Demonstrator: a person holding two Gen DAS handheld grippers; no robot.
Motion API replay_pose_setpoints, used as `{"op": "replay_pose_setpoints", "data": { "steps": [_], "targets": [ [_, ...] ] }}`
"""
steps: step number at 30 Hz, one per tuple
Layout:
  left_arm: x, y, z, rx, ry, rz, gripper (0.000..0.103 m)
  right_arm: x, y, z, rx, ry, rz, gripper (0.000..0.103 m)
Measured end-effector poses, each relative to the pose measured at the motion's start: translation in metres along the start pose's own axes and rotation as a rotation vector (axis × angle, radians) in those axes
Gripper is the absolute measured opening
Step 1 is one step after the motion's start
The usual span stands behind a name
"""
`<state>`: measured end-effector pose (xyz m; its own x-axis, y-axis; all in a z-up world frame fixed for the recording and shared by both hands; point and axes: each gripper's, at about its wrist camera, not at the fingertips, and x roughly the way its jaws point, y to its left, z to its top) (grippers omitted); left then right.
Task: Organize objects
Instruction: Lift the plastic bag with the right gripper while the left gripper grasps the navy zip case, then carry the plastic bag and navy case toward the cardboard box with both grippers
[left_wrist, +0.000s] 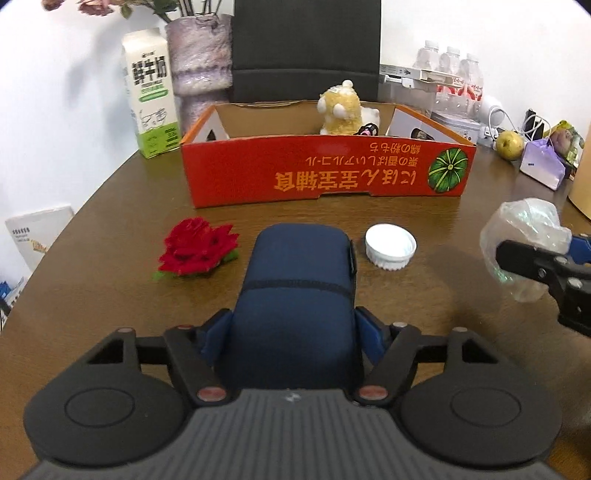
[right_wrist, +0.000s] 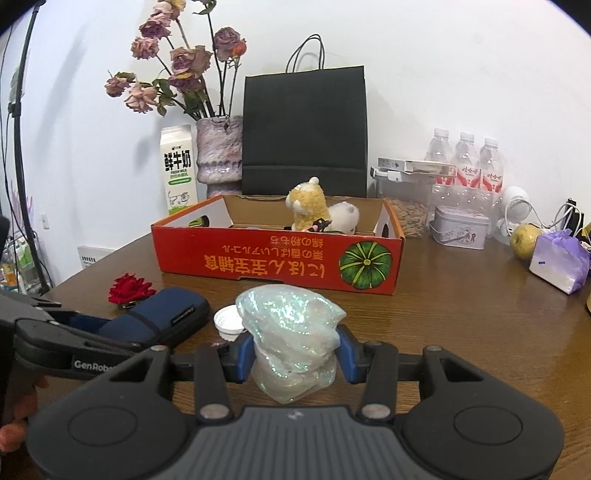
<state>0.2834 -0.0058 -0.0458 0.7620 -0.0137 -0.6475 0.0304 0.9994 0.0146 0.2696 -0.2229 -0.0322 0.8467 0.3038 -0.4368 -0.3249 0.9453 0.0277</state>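
My left gripper (left_wrist: 291, 332) is shut on a navy blue zip case (left_wrist: 299, 280) that lies on the brown table; it also shows in the right wrist view (right_wrist: 155, 317). My right gripper (right_wrist: 295, 354) is shut on a crumpled iridescent clear plastic bag (right_wrist: 291, 332), also seen at the right edge of the left wrist view (left_wrist: 524, 240). A red fabric rose (left_wrist: 199, 245) lies left of the case. A white ribbed cap (left_wrist: 390, 245) lies right of it. The red cardboard box (left_wrist: 325, 173) stands behind, holding a yellow plush toy (left_wrist: 340, 109) and a white one (right_wrist: 345, 218).
Behind the box stand a milk carton (left_wrist: 151, 92), a purple vase (left_wrist: 197, 62) with dried roses and a black paper bag (right_wrist: 304, 133). At the right are water bottles (right_wrist: 465, 162), a tin (right_wrist: 460, 229), a pear (left_wrist: 509, 144) and a purple pouch (left_wrist: 541, 166).
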Motion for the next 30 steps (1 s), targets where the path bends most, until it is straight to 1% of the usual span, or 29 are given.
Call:
{"op": "replay_pose_setpoints", "data": {
  "steps": [6, 7, 8, 9, 11, 12, 15, 19, 22, 24, 25, 26, 27, 30],
  "targets": [
    [-0.03, 0.001, -0.025, -0.049, -0.006, 0.067, 0.072, -0.003, 0.006, -0.001, -0.022, 0.003, 0.022, 0.044],
    [-0.034, -0.001, -0.028, -0.053, -0.006, 0.074, 0.074, -0.003, 0.007, -0.001, -0.028, 0.007, 0.026, 0.044],
    [-0.036, -0.002, -0.029, -0.051, 0.0, 0.075, 0.08, -0.004, 0.009, -0.001, -0.033, 0.008, 0.031, 0.044],
    [-0.037, -0.002, -0.029, -0.045, 0.004, 0.073, 0.084, -0.004, 0.01, -0.002, -0.037, 0.008, 0.035, 0.044],
    [-0.035, -0.004, -0.027, -0.036, 0.007, 0.073, 0.101, -0.006, 0.012, -0.002, -0.043, 0.007, 0.04, 0.044],
    [-0.034, -0.004, -0.025, -0.039, 0.007, 0.076, 0.103, -0.006, 0.012, -0.003, -0.044, 0.006, 0.041, 0.044],
    [-0.029, -0.003, -0.02, -0.052, 0.021, 0.062, 0.103, -0.007, 0.013, -0.003, -0.043, 0.007, 0.041, 0.044],
    [-0.016, -0.003, -0.014, -0.044, 0.048, 0.083, 0.103, -0.009, 0.015, -0.004, -0.052, 0.015, 0.049, 0.044],
    [-0.012, 0.001, -0.012, -0.061, 0.048, 0.068, 0.103, -0.01, 0.016, -0.004, -0.061, 0.023, 0.052, 0.045],
    [-0.012, 0.001, -0.013, -0.058, 0.04, 0.062, 0.099, -0.012, 0.016, -0.004, -0.063, 0.021, 0.058, 0.045],
    [-0.015, 0.0, -0.013, -0.049, 0.031, 0.051, 0.087, -0.013, 0.016, -0.004, -0.065, 0.018, 0.062, 0.045],
    [-0.018, -0.002, -0.013, -0.037, 0.019, 0.04, 0.071, -0.013, 0.016, -0.004, -0.067, 0.017, 0.065, 0.045],
    [-0.021, -0.003, -0.014, -0.035, 0.013, 0.043, 0.07, -0.014, 0.017, -0.004, -0.068, 0.016, 0.066, 0.045],
    [-0.028, -0.002, -0.016, -0.05, 0.012, -0.001, 0.066, -0.013, 0.016, -0.004, -0.066, 0.022, 0.057, 0.045]
  ]
}}
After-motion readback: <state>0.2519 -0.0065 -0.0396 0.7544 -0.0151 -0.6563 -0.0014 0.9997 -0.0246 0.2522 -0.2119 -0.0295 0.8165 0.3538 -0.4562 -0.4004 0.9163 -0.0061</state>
